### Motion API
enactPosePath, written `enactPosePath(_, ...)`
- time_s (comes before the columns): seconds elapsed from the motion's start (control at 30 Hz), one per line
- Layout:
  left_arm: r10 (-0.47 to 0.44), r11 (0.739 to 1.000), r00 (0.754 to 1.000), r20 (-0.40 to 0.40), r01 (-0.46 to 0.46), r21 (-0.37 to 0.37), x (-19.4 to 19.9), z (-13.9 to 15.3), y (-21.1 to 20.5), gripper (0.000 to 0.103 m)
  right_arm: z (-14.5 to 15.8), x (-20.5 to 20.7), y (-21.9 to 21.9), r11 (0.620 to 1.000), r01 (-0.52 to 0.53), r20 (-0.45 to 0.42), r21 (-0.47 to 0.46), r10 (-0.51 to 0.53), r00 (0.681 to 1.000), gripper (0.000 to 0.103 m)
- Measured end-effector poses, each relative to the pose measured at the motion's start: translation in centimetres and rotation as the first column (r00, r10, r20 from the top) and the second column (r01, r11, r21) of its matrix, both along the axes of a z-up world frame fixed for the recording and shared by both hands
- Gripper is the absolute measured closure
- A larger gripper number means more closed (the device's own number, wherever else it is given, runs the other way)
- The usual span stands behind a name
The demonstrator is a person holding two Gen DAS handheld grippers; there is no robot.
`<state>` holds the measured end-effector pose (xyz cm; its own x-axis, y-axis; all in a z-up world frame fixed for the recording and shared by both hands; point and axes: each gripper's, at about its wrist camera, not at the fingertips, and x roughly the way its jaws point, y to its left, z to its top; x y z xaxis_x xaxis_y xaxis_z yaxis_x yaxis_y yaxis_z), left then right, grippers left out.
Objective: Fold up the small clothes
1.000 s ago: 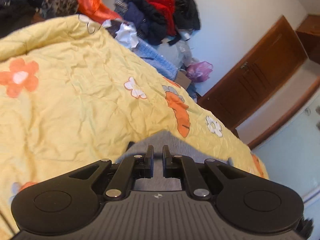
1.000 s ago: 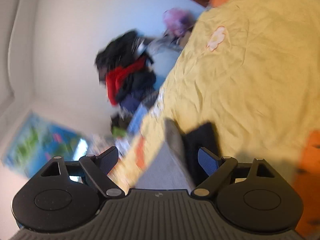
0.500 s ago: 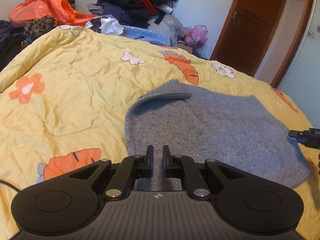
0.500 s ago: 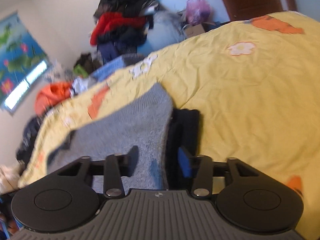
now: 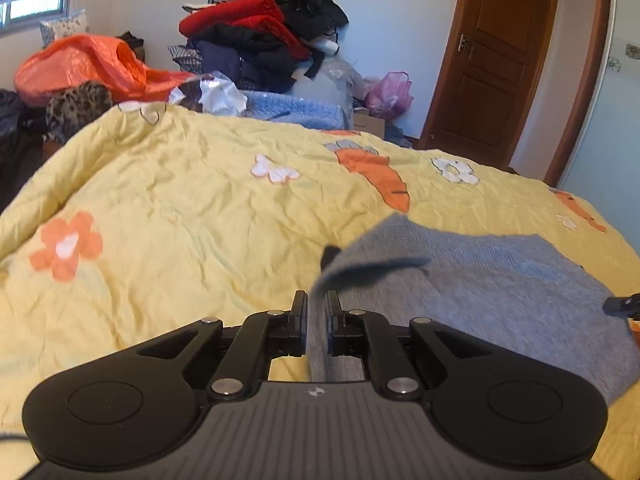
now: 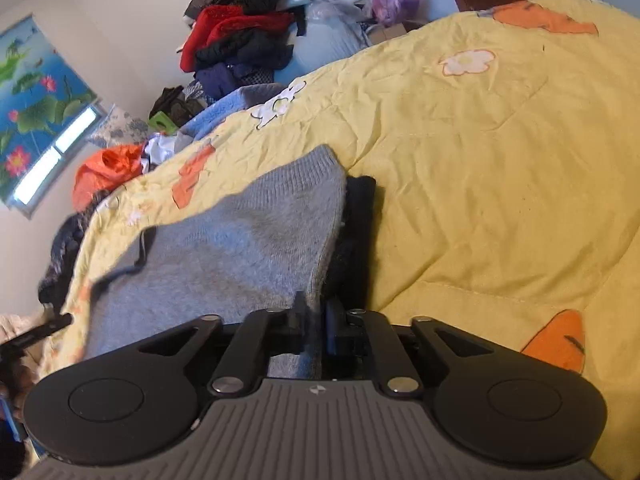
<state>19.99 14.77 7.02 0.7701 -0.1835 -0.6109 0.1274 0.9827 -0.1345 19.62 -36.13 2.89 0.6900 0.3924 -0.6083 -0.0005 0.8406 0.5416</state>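
A small grey knit sweater (image 5: 492, 280) lies on the yellow flowered quilt (image 5: 180, 208), with one corner raised and blurred. My left gripper (image 5: 317, 300) is shut on its near left edge, the cloth running between the fingers. In the right wrist view the same sweater (image 6: 240, 248) spreads to the left, and a black layer (image 6: 356, 232) shows along its right edge. My right gripper (image 6: 314, 308) is closing its jaws, and the pads pinch that right edge. The right gripper's tip (image 5: 622, 305) peeks in at the left wrist view's right margin.
Beyond the bed's far edge is a tall pile of red, black and navy clothes (image 5: 260, 40), an orange plastic bag (image 5: 92, 64) and a pink bag (image 5: 390, 92). A brown door (image 5: 492, 60) stands at the back right. The quilt (image 6: 500, 180) stretches bare to the right.
Both views rolled toward level. The right jaws went from wide apart to pinching the sweater's edge. The sweater's far left corner has lifted off the quilt.
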Motion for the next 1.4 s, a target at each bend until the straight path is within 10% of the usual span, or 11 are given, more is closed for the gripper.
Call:
enactPosePath(0.1,-0.051,0.992,0.997,0.052,0.044,0.114,2.0,0.2,-2.0,0.095,2.0,1.3,-0.2,0.997,0.073,0.155,-0.001,-0.072,0.985,0.033)
enactPosePath(0.23,-0.211,0.935,0.975,0.066,0.182,0.304,3.8,-0.8,-5.9,0.095,2.4,6.7,1.4,0.994,0.03,0.126,-0.102,-0.017,0.992,0.033)
enactPosePath(0.47,-0.388,0.746,0.921,-0.015,0.324,0.583,4.7,-4.8,-11.2,0.095,-0.9,12.6,4.9,0.959,-0.078,0.01,-0.272,0.084,0.996,0.035)
enactPosePath(0.53,-0.4,0.761,0.916,-0.014,0.341,0.552,5.2,-4.4,-10.9,0.095,-1.1,12.7,5.6,0.954,-0.124,0.02,-0.272,0.134,0.991,0.058)
enactPosePath(0.63,-0.461,0.787,0.887,-0.007,0.412,0.46,4.6,-3.0,-10.1,0.095,-0.9,12.6,5.4,0.953,-0.142,0.02,-0.269,0.153,0.988,0.064)
enactPosePath(0.87,-0.475,0.664,0.878,-0.067,0.407,0.628,4.9,-4.6,-11.4,0.095,-0.8,12.9,4.4,0.967,-0.176,0.005,-0.182,0.18,0.984,0.046)
enactPosePath(1.2,-0.509,0.651,0.858,-0.06,0.43,0.625,5.3,-4.3,-11.4,0.09,-0.5,13.3,6.8,0.926,-0.215,-0.006,-0.309,0.224,0.974,0.044)
enactPosePath(1.3,-0.343,0.632,0.94,0.001,0.229,0.74,8.0,-5.4,-11.0,0.073,-0.6,13.4,6.5,0.934,-0.196,0.002,-0.297,0.206,0.979,0.044)
enactPosePath(1.4,0.007,0.777,0.99,0.139,-0.093,0.623,11.4,-2.6,-7.4,0.069,-0.2,13.1,5.8,0.956,-0.123,0.004,-0.266,0.129,0.992,0.048)
